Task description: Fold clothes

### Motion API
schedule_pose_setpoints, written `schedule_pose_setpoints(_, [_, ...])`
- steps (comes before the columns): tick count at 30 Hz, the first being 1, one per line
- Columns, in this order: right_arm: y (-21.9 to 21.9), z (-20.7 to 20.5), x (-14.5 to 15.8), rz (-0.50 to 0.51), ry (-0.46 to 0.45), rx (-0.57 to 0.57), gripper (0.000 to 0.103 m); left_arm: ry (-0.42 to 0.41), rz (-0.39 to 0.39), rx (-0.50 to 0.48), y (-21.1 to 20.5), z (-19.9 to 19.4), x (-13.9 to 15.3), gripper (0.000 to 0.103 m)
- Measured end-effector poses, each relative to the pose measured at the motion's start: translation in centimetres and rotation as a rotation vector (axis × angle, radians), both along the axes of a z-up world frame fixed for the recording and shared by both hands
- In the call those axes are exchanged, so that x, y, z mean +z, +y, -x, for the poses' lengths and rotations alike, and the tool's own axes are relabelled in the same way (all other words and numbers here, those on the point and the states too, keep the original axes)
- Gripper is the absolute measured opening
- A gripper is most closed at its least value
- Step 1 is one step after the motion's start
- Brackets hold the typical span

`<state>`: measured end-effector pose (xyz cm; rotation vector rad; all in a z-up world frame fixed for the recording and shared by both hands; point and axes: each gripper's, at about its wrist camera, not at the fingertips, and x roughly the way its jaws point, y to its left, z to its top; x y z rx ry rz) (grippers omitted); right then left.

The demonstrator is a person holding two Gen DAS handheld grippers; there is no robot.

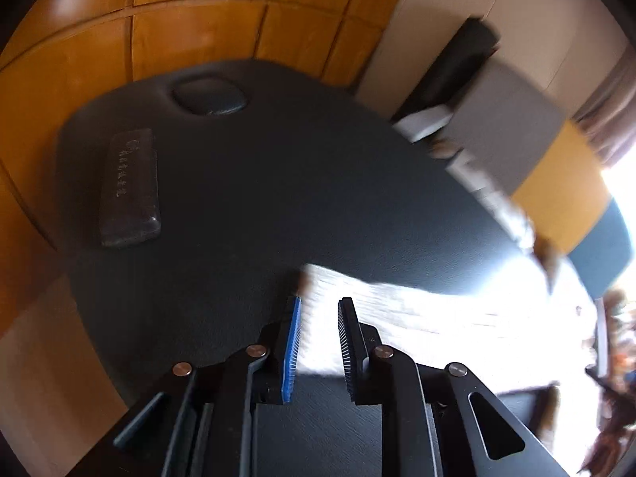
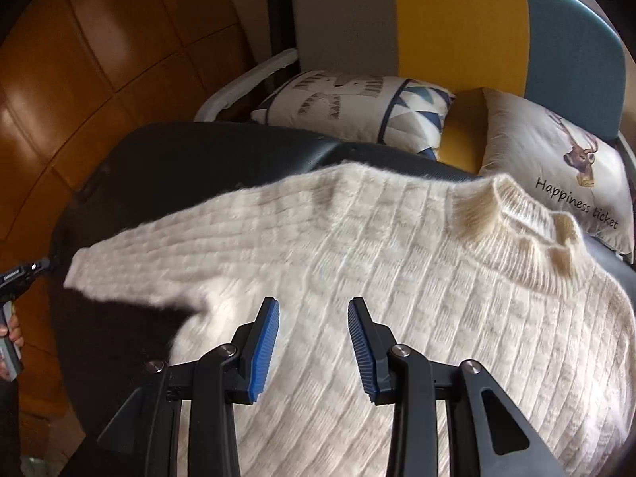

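Note:
A cream ribbed knit sweater (image 2: 397,246) lies spread flat on a dark padded table (image 2: 179,159). Its collar (image 2: 516,214) is at the far right and one sleeve (image 2: 103,274) reaches out to the left. My right gripper (image 2: 314,301) hovers over the sweater's body, open, with nothing between its blue pads. In the left wrist view the sweater (image 1: 417,310) is a bright blurred band, and its sleeve end lies just beyond my left gripper (image 1: 321,300). That gripper's jaws stand a little apart and the pads press on nothing.
A dark rectangular case (image 1: 129,189) and a round cushion (image 1: 210,95) sit at the table's far end. Behind the table stands a grey, yellow and blue sofa (image 2: 457,20) with two printed pillows (image 2: 349,103). Wooden floor surrounds the table. A hand (image 2: 12,330) shows at the left edge.

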<state>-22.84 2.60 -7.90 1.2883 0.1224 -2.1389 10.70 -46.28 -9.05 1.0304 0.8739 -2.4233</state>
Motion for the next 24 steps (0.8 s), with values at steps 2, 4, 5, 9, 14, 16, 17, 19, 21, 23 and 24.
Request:
schedule_pose_setpoints(2, [0.3,-2.8,-0.2,0.011,-0.023,0.051,0.037,0.046,-0.074,-0.151,3.6,-0.4,0.3,0.02])
schedule_pose_setpoints(4, [0.6,-5.6,-0.6,0.013,-0.035,0.088,0.037,0.053,-0.16,-0.315,7.7,-0.6,-0.4,0.02])
schedule_pose_setpoints(5, [0.8,-6.7,-0.9,0.01,-0.037,0.09,0.037,0.049,-0.202,-0.398,10.0,-0.6,-1.1,0.02])
schedule_pose_setpoints(9, [2.0,-10.6,-2.2,0.029,-0.063,0.078,0.037,-0.009,-0.31,-0.646,19.0,-0.9,-3.7,0.02])
schedule_pose_setpoints(14, [4.6,-12.5,-3.2,0.08,-0.094,0.017,0.037,-0.047,-0.403,-0.734,24.9,-0.4,-5.5,0.021])
schedule_pose_setpoints(16, [5.7,-13.0,-3.4,0.093,-0.099,-0.012,0.037,-0.029,-0.428,-0.726,25.7,0.5,-5.9,0.035])
schedule_pose_setpoints(17, [6.3,-12.9,-3.5,0.099,-0.1,-0.034,0.038,-0.026,-0.438,-0.722,26.2,-0.1,-6.0,0.04])
schedule_pose_setpoints(19, [7.5,-12.8,-3.6,0.109,-0.104,-0.077,0.039,-0.023,-0.458,-0.721,25.9,6.4,-6.4,0.046])
schedule_pose_setpoints(21, [8.7,-12.7,-3.7,0.119,-0.107,-0.12,0.039,-0.036,-0.445,-0.716,26.2,6.9,-6.6,0.046])
schedule_pose_setpoints(23, [9.6,-12.4,-3.9,0.131,-0.113,-0.153,0.039,-0.037,-0.42,-0.724,27.2,8.0,-6.9,0.045])
schedule_pose_setpoints(24, [9.8,-12.3,-4.0,0.141,-0.114,-0.16,0.039,-0.036,-0.378,-0.735,27.7,8.2,-6.6,0.04])
